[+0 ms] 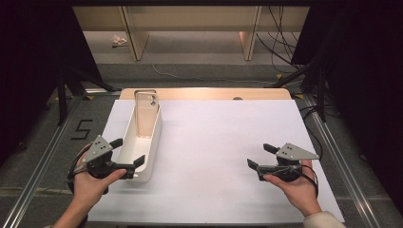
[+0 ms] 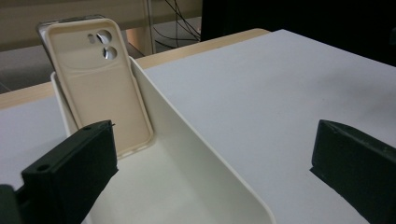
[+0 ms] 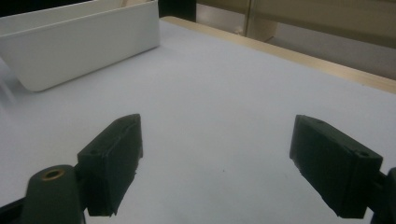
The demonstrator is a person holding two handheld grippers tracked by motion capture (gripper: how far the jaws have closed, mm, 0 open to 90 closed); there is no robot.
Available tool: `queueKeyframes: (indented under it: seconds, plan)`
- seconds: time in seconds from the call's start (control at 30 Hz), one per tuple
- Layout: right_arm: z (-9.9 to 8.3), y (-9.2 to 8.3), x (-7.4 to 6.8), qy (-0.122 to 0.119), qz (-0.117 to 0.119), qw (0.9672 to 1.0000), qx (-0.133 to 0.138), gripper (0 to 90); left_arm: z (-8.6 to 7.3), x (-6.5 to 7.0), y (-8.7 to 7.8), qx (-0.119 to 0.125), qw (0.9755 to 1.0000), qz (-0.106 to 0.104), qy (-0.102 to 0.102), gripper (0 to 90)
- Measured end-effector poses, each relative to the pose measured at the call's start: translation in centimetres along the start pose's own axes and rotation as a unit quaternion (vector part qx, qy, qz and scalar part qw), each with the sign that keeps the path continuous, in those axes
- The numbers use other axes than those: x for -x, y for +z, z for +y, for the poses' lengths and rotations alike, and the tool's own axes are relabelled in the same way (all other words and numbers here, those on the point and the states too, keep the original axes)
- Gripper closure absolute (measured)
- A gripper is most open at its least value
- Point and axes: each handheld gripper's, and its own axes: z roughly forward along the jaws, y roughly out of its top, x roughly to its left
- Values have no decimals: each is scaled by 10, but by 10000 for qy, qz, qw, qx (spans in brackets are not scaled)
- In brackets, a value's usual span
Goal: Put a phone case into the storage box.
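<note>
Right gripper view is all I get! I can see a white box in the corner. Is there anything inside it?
Observer: Yes. A beige phone case stands leaning against the far end wall of the white box.
Operator: Which way does the case face?
Observer: Its hollow inner side, with the camera holes near the top, faces the near end of the box.
Operator: Where's the other gripper?
Observer: The left gripper is at the near end of the box, with one jaw on each side of the box's right wall.
Operator: Is it squeezing that wall?
Observer: No. Its jaws stand wide open, and neither pad touches the wall.
</note>
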Motion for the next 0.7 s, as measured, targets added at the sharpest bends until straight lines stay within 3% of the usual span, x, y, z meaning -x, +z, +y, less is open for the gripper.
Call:
queueKeyframes:
  seconds: [0.07, 0.23, 0.7]
  plan:
    - [0, 0, 0, 4, -6, 10000, 2, 182, -4, 4, 0, -80, 9999, -1, 141, 0]
    - [0, 0, 0, 10, -1, 10000, 7, 180, -9, 9, 0, -135, 9995, -37, 270, 0]
    - [-1, 2, -1, 35, 42, 10000, 20, 172, -11, 10, 6, -163, 9994, -116, 277, 0]
